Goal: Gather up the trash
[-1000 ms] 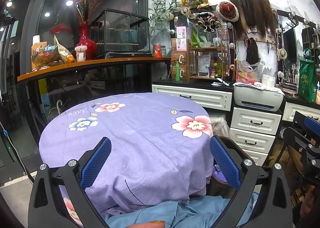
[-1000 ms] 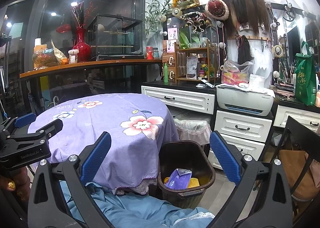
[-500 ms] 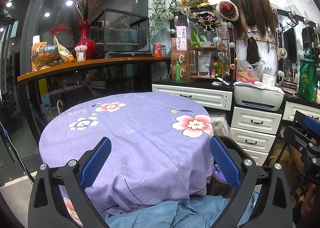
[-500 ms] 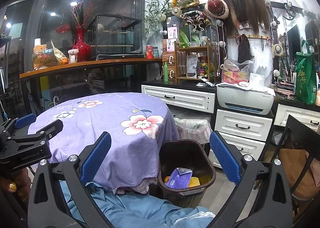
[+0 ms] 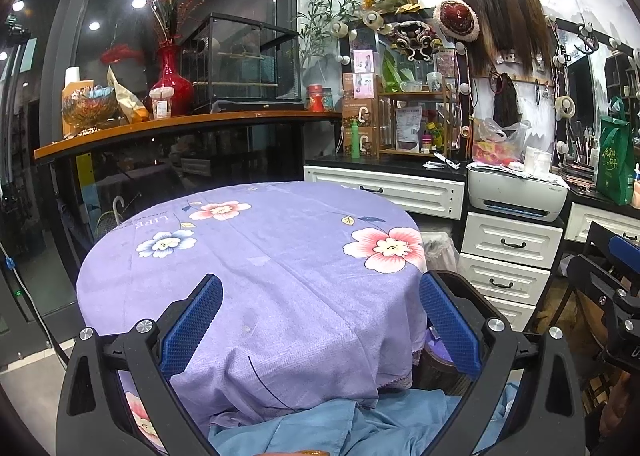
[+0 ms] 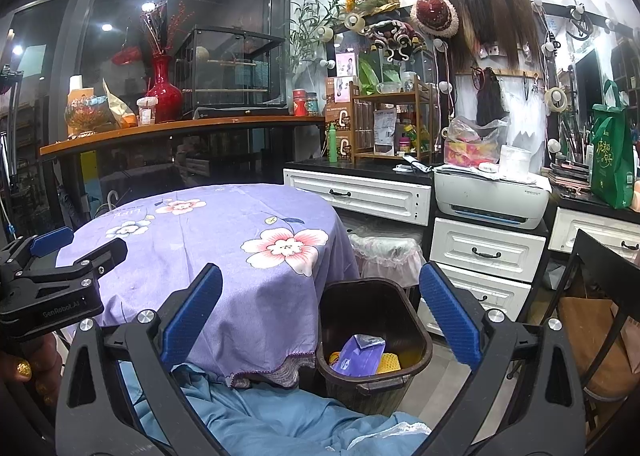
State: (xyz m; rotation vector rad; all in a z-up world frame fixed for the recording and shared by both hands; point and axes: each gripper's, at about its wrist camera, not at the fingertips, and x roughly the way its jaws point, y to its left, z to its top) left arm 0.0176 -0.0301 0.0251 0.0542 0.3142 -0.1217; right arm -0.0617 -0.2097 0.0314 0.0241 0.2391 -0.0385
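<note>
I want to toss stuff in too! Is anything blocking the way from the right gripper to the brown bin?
Nothing visible does. The right gripper hangs with open, empty jaws above the brown bin, whose top is uncovered. The purple-clothed table stands just left of it.

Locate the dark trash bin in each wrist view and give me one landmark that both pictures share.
Left wrist view: only a sliver of the trash bin shows at lower right, mostly hidden by the purple tablecloth and the gripper finger.
Right wrist view: the trash bin is in full sight at lower centre, beside the table, with a purple packet inside.
Shared landmark: the white printer on the drawers.
</note>
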